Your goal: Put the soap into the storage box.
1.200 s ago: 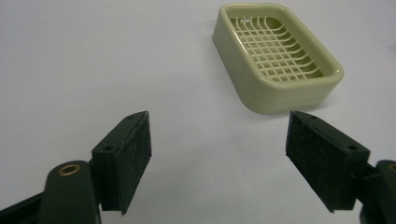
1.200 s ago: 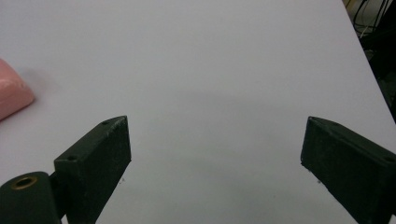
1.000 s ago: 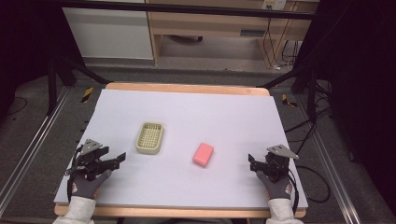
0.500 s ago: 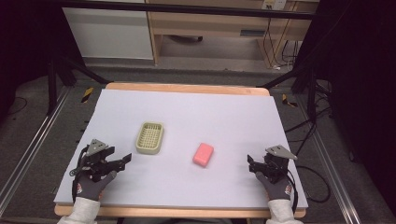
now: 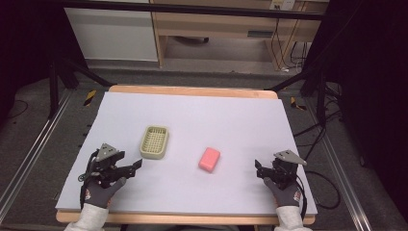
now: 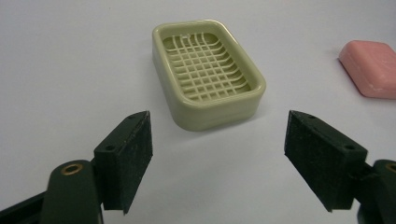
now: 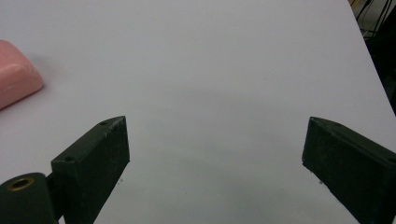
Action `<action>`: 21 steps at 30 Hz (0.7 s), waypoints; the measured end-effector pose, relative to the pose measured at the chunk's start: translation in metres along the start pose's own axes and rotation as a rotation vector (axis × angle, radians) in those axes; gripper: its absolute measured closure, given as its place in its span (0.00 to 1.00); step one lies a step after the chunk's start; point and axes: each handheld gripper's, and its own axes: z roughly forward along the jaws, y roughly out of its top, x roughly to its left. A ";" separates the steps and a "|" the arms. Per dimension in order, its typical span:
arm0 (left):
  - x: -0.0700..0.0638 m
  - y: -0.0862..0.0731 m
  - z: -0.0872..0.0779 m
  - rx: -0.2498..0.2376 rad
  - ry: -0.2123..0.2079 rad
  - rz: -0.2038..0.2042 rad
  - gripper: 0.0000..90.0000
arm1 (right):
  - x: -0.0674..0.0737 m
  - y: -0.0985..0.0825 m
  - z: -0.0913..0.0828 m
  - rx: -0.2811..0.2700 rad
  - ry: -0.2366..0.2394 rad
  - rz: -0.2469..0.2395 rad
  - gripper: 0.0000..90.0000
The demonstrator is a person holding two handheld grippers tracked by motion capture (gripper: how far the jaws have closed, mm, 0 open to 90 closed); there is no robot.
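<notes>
High view: left claw point(image 5: 136, 166) nearer dish point(image 5: 154, 142)

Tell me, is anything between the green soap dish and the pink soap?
No. In the high view, bare white table separates the soap dish from the pink soap; the left gripper view agrees.

Green slatted soap dish point(image 6: 208, 74) framed between wide-spread black jaws of left gripper point(image 6: 217, 161), pink soap bar point(image 6: 372, 68) seen at right edge, white table point(image 6: 70, 70)

Dim room: grey floor point(image 5: 43, 120), wooden cabinet point(image 5: 216, 24) beyond the table's point(image 5: 192, 108) far edge, cables point(image 5: 308, 130) at right.
</notes>
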 end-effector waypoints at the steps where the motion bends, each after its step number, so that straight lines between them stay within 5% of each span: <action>1: -0.001 0.002 0.000 0.004 -0.001 0.009 0.26 | 0.000 0.000 0.000 0.002 0.001 -0.001 0.09; 21: -0.024 0.022 0.002 -0.001 -0.030 0.062 0.25 | 0.001 0.000 0.002 0.015 -0.014 -0.001 0.09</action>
